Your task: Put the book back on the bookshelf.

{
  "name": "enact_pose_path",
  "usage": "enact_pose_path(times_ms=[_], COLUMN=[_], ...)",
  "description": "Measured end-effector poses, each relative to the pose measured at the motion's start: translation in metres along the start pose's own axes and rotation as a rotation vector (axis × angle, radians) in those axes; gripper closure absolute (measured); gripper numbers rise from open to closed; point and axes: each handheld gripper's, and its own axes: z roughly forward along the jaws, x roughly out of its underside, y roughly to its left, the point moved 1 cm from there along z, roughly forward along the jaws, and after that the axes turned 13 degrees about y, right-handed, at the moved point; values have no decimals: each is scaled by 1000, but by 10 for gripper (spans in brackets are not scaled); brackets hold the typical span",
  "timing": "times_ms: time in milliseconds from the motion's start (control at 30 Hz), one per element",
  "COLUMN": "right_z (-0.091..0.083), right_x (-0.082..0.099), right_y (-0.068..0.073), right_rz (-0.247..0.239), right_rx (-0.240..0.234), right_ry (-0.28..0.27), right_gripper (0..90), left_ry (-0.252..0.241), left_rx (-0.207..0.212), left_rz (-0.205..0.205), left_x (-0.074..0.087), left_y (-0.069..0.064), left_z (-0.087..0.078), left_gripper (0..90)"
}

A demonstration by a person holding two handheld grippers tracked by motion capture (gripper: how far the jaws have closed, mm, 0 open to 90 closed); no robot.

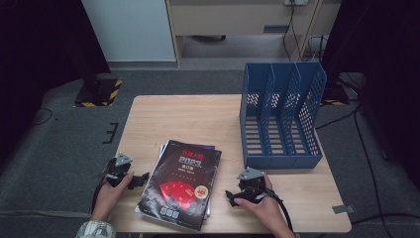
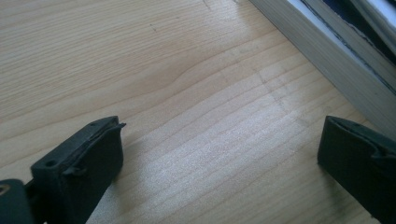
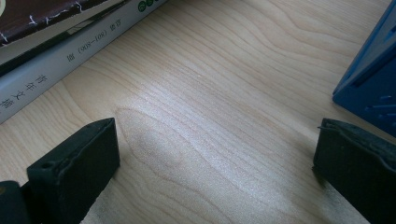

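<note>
A stack of books, topped by a dark cover with red print, is seen lying at the middle of the table's near edge, tilted slightly, with a blue file rack standing upright toward the far right corner. The left gripper is held just beside the stack's left side near the near left corner, its jaws spread wide with only bare wood between them. The right gripper is held between the stack and the rack near the near edge, its jaws likewise spread wide and nothing gripped.
</note>
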Motion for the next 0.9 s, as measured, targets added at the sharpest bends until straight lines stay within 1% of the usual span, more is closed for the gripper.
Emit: enact_pose_path(times_ms=[100, 167, 200, 267, 300, 333, 367, 400, 433, 467, 500, 533, 567, 600, 633, 667, 700, 733, 767, 800, 833, 867, 900], right_z=[0, 1, 0, 0, -1, -3, -11, -15, -19, -19, -23, -29, -29, -30, -31, -30, -27, -27, -25, -21, -15, -6, -6], right_x=[0, -2, -4, -6, -7, -9, -12, -13, -15, -15, -16, -21, -21, -23, -27, -31, -41, -41, -46, -51, -56, -58, -58], right_y=[0, 1, 2, 2, 3, 5, 7, 8, 9, 9, 9, 11, 11, 12, 14, 16, 19, 19, 20, 21, 21, 20, 20], right_rz=[-1, -1, 6, 4, 5, -2, -7, -2, 3, 3, 3, -14, -14, -18, -20, -28, -52, -52, -58, -59, -50, -28, -28], right_rx=[-1, -1, -8, -12, -24, -27, -39, -51, -67, -67, -86, -112, -112, -121, -143, -164, -175, -175, -190, -219, -226, -231, -231], right_ry=[-3, 0, 2, -4, -13, -25, -77, -102, -131, -131, -152, -185, -185, -204, -234, -237, -216, -216, -217, -208, -187, -168, -168], right_gripper=[7, 11, 70, 86, 88, 105, 140, 157, 197, 197, 236, 249, 249, 255, 276, 281, 294, 294, 285, 266, 249, 236, 236], left_ry=[3, -4, -16, -44, -58, -82, -97, -144, -144, -158, -170, -190, -190, -201, -204, -195, -187, -172, -160, -138, -127, -119, -113], left_rx=[0, -6, -3, -7, -10, -9, -7, 13, 13, 21, 19, 27, 27, 46, 56, 59, 59, 64, 71, 68, 70, 71, 69], left_rz=[3, -8, -15, -22, -30, -43, -50, -53, -53, -47, -38, -16, -16, -6, 8, 26, 39, 57, 74, 96, 103, 112, 113], left_x=[0, -1, -1, -3, -4, -5, -5, -6, -6, -6, -7, -10, -10, -12, -14, -17, -18, -20, -22, -23, -24, -24, -25], left_y=[-1, -1, -1, -1, -1, -1, -2, -5, -5, -8, -12, -21, -21, -27, -33, -39, -43, -50, -56, -62, -66, -69, -71], left_z=[-2, -5, -8, -16, -20, -26, -30, -41, -41, -47, -51, -58, -58, -61, -63, -63, -63, -61, -59, -55, -54, -51, -50], left_gripper=[37, 54, 55, 55, 57, 65, 84, 97, 114, 114, 142, 189, 191, 191, 221, 248, 269, 269, 313, 324, 336, 369, 369])
